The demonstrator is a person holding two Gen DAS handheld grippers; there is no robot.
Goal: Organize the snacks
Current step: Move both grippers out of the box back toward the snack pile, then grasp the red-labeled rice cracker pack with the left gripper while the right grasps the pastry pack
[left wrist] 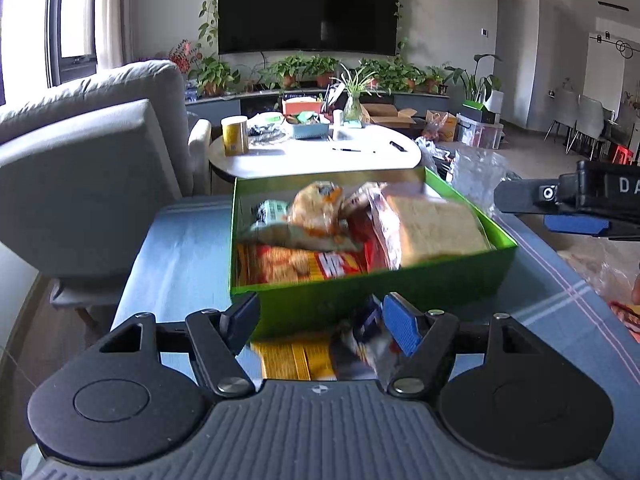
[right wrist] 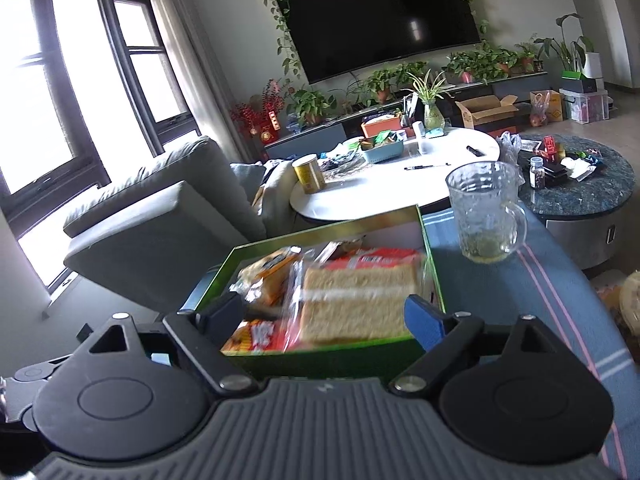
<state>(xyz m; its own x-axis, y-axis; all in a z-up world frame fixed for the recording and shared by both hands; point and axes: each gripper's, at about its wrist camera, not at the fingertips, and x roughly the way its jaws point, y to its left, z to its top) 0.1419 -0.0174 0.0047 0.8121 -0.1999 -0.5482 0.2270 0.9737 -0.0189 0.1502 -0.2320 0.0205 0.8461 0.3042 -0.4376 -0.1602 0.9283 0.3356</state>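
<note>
A green box (left wrist: pixel 400 284) stands on the blue tablecloth (left wrist: pixel 180 256), full of snack packs: a wrapped sandwich bread (left wrist: pixel 436 228), a red-orange biscuit pack (left wrist: pixel 296 264), and an orange-brown bun pack (left wrist: pixel 316 208). My left gripper (left wrist: pixel 320 322) is open just in front of the box, above a yellow pack (left wrist: pixel 292 358) and a dark crinkled wrapper (left wrist: pixel 360 340) on the table. My right gripper (right wrist: pixel 324 316) is open and empty above the box (right wrist: pixel 320 360) near the bread (right wrist: pixel 356 300). It also shows in the left wrist view (left wrist: pixel 560 204).
A glass mug (right wrist: pixel 480 216) stands on the cloth right of the box. A grey armchair (left wrist: pixel 80 168) is on the left. A white coffee table (left wrist: pixel 320 156) with a yellow can (left wrist: pixel 234 136) lies behind. A dark round table (right wrist: pixel 580 188) is at right.
</note>
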